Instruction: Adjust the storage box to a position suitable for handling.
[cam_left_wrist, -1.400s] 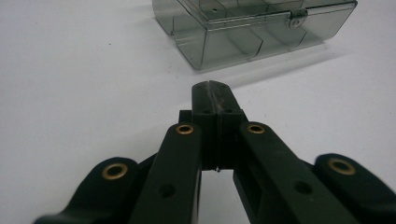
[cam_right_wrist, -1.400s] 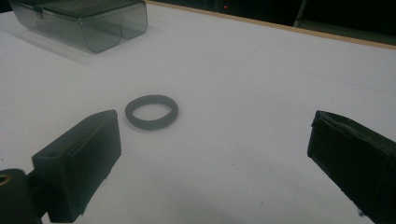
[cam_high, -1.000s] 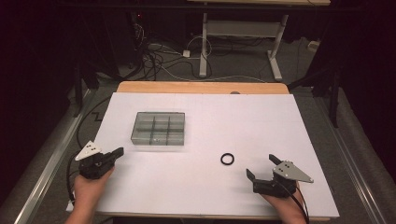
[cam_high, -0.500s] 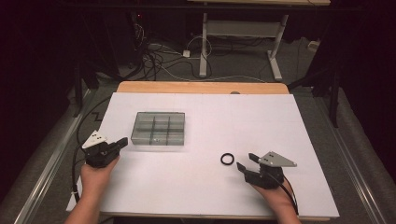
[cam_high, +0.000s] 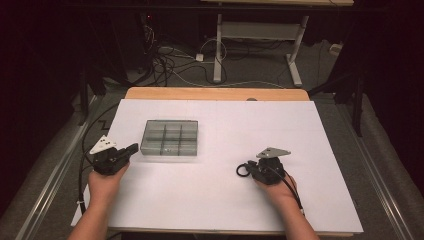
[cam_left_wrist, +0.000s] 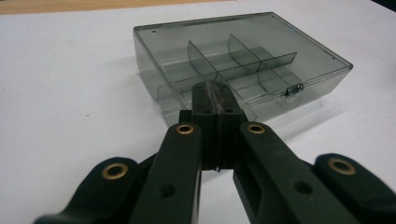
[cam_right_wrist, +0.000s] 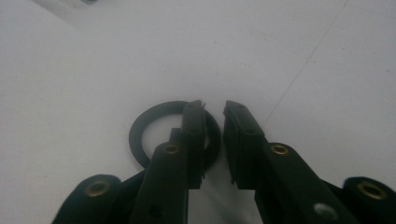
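black rubber ring (cam_right_wrist: 159, 135) lies flat on the white sheet (cam_high: 215, 200), and the right gripper (cam_right_wrist: 214, 109) has slid up to straddle its rim, slightly open, while the left gripper (cam_left_wrist: 215, 91) waits closed and empty beside the box (cam_left_wrist: 243, 65).

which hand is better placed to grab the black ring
Right. The right gripper is at the black ring, jaws slightly open astride its rim. The left gripper, jaws shut, points at the closed compartment box.

box left, ring right, both on the table

compartment box (cam_high: 169, 138) toward the left of the table (cam_high: 225, 200); left gripper (cam_high: 131, 148) just beside its near-left corner; ring (cam_high: 243, 170) well to the right, at the right gripper (cam_high: 250, 169).
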